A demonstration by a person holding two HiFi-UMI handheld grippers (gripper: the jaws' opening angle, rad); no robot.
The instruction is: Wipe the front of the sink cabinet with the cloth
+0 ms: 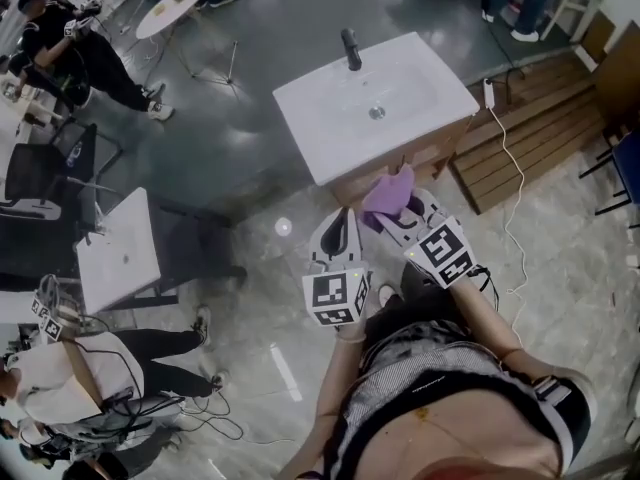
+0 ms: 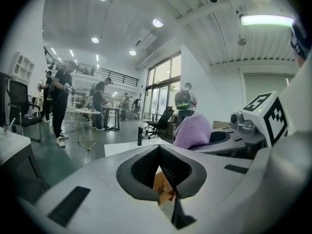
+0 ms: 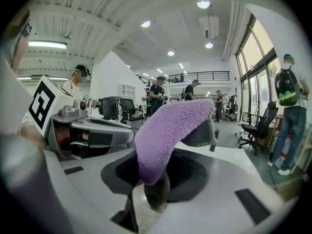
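Nearest the head camera is my own striped top [image 1: 410, 353], and beyond it my forearms reach forward with a claw in each hand. My right claw [image 1: 397, 211] is clamped on the purple cloth [image 1: 388, 196]. In the right gripper view the jaws pinch the cloth's lower end, and the rest of it arches up and over to the right, with a grey underside showing at the far tip. My left claw [image 1: 345, 216] sits just beside the right one, to its left. In the left gripper view its dark pads meet at their tips with nothing between them, and a sliver of brown wood shows through the gap lower down.

Both claws point at the sink cabinet [image 1: 445, 148], whose wooden front shows as a brown strip under the white basin [image 1: 300, 98]. The cloth lies against the near edge of the basin, over the top of the cabinet front, though I cannot tell whether it touches the wood. A dark faucet [image 1: 351, 50] stands upright at the basin's far side.

Each claw carries its marker cube: the left one [image 1: 337, 298] faces up near my wrist and the right one [image 1: 445, 250] is tilted. A wooden pallet [image 1: 530, 118] lies on the floor to the right of the cabinet, and a white cable [image 1: 510, 168] trails across it. A small white bench [image 1: 115, 248] stands well apart on the left.
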